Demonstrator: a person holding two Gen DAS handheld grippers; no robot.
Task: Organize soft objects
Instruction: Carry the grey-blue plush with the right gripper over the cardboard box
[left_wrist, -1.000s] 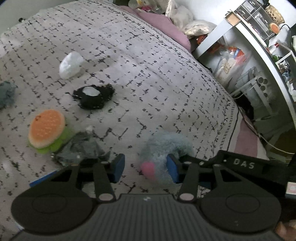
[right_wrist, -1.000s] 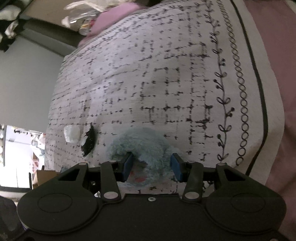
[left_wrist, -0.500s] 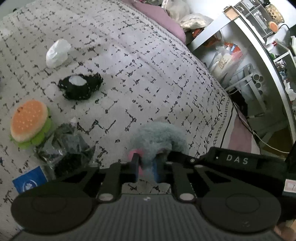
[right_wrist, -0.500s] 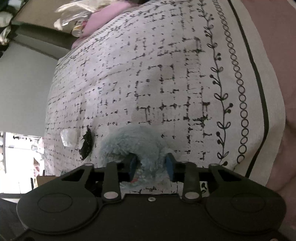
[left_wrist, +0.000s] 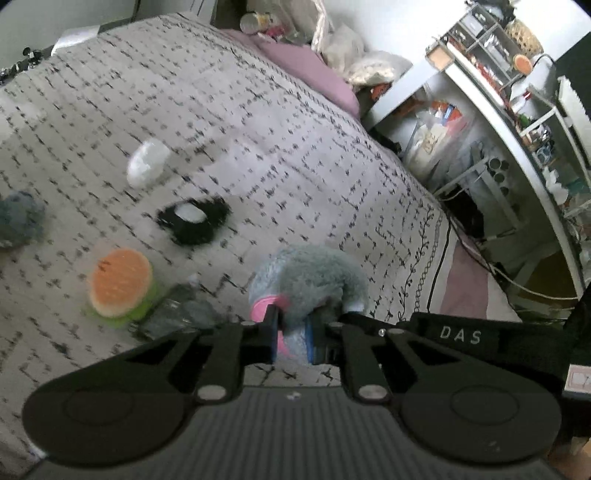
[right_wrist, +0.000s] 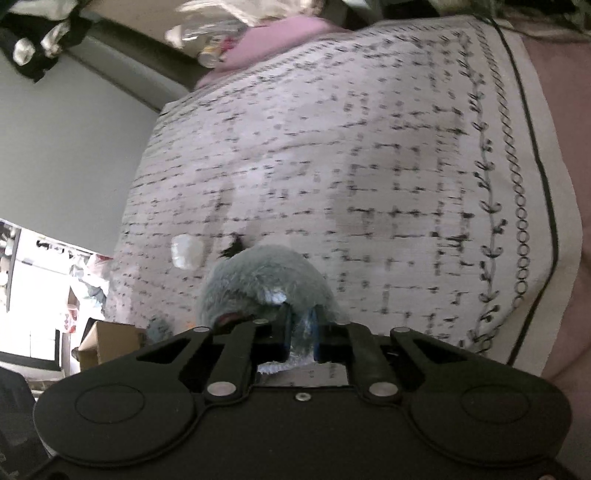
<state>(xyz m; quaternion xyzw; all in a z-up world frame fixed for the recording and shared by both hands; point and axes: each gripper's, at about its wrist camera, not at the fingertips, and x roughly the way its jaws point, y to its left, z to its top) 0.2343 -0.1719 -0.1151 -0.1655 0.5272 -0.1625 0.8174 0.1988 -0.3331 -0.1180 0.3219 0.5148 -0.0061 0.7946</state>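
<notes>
I had the left gripper (left_wrist: 291, 334) and right gripper (right_wrist: 300, 334) both clamped on the fluffy grey-blue plush toy with a pink patch (left_wrist: 308, 282), the right having just closed. It arched ahead of both grippers, bridging them; I couldn't tell its facing.

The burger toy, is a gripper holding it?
No, the burger toy lies alone on the bed; the left gripper pinches the grey plush instead.

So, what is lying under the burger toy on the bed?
Under the burger toy, at its right edge, a crumpled dark plastic bag sticks out over the patterned bedspread. How far the bag reaches beneath the toy is covered.
</notes>
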